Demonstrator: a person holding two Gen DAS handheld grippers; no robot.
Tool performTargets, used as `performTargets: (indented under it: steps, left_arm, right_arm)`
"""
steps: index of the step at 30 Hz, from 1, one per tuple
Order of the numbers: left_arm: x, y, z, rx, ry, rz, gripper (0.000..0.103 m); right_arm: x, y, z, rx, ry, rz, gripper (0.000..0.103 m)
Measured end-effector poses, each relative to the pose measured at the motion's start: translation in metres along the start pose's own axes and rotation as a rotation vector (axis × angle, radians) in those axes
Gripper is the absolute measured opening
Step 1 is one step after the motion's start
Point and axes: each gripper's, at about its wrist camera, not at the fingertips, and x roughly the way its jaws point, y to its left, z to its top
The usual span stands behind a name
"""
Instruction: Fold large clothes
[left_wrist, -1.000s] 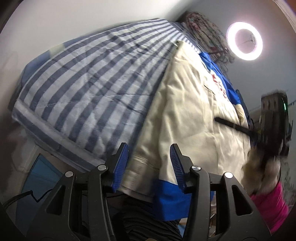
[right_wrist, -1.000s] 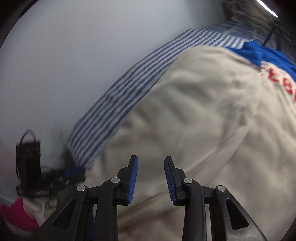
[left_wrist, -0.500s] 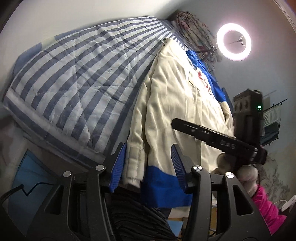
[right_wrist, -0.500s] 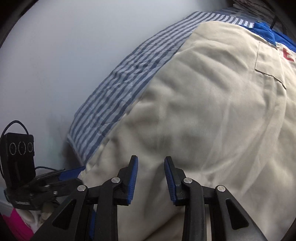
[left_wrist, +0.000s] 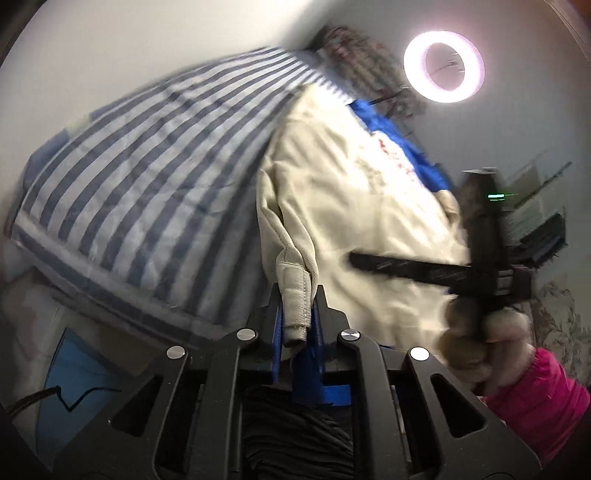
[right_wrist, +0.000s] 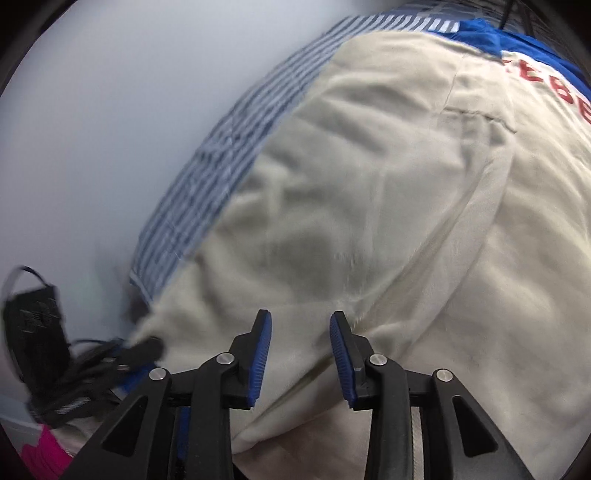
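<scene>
Now the left gripper closes on the jacket cuff; the right gripper opens, empty.

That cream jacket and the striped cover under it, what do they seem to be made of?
The cream jacket looks like soft matte woven cloth, perhaps cotton: it creases loosely, and its cuff, pinched in the left gripper as the jaws close, shows ribbing and a stitched hem. Its blue trim looks shinier, maybe synthetic. The striped cover seems a padded quilt, given its stitched lines.
</scene>
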Motion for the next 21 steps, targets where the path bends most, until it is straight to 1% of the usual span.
performTargets:
  steps: [1,3,4,5,6,7,8,9,11,14,15,17,19,21]
  left_arm:
    - [-0.003,-0.006,-0.001,0.019,-0.009,0.0,0.011]
    - [-0.006,-0.012,-0.002,0.042,-0.017,-0.006,0.011]
    - [-0.008,-0.016,-0.003,0.049,-0.024,-0.019,0.011]
    - [-0.008,-0.019,-0.004,0.055,-0.029,-0.023,0.011]
    - [-0.01,-0.023,-0.004,0.069,-0.037,-0.025,0.011]
    - [-0.01,-0.026,-0.003,0.082,-0.041,-0.026,0.01]
    - [-0.01,-0.03,-0.003,0.096,-0.043,-0.026,0.01]
    - [-0.009,-0.034,-0.003,0.107,-0.044,-0.026,0.01]
    - [-0.008,-0.042,-0.003,0.126,-0.046,-0.034,0.01]
    - [-0.004,-0.051,-0.003,0.153,-0.049,-0.031,0.01]
    - [-0.005,-0.05,-0.004,0.155,-0.049,-0.032,0.01]
    - [-0.004,-0.049,-0.004,0.152,-0.044,-0.039,0.01]
    - [-0.004,-0.046,-0.003,0.148,-0.042,-0.042,0.01]
    - [-0.004,-0.047,-0.003,0.149,-0.042,-0.044,0.01]
  right_arm:
    - [0.003,0.001,0.001,-0.017,0.017,-0.013,0.035]
    - [-0.003,0.004,0.007,-0.026,0.032,-0.01,0.036]
    - [-0.011,0.005,0.014,-0.025,0.014,0.003,0.036]
    - [-0.02,0.006,0.021,-0.026,-0.012,0.009,0.041]
    - [-0.027,0.006,0.03,-0.023,-0.038,0.005,0.052]
    - [-0.035,0.007,0.041,-0.015,-0.071,-0.005,0.058]
    - [-0.039,0.007,0.051,-0.008,-0.092,-0.008,0.066]
    - [-0.043,0.008,0.065,0.001,-0.108,-0.004,0.068]
    - [-0.043,0.01,0.09,0.018,-0.111,0.006,0.068]
    - [-0.029,0.015,0.13,0.048,-0.096,-0.037,0.068]
    - [-0.025,0.016,0.138,0.05,-0.086,-0.051,0.068]
    - [-0.007,0.025,0.157,0.035,-0.061,-0.1,0.068]
    - [0.014,0.034,0.171,-0.002,-0.006,-0.153,0.069]
    - [0.037,0.035,0.178,-0.02,0.043,-0.242,0.069]
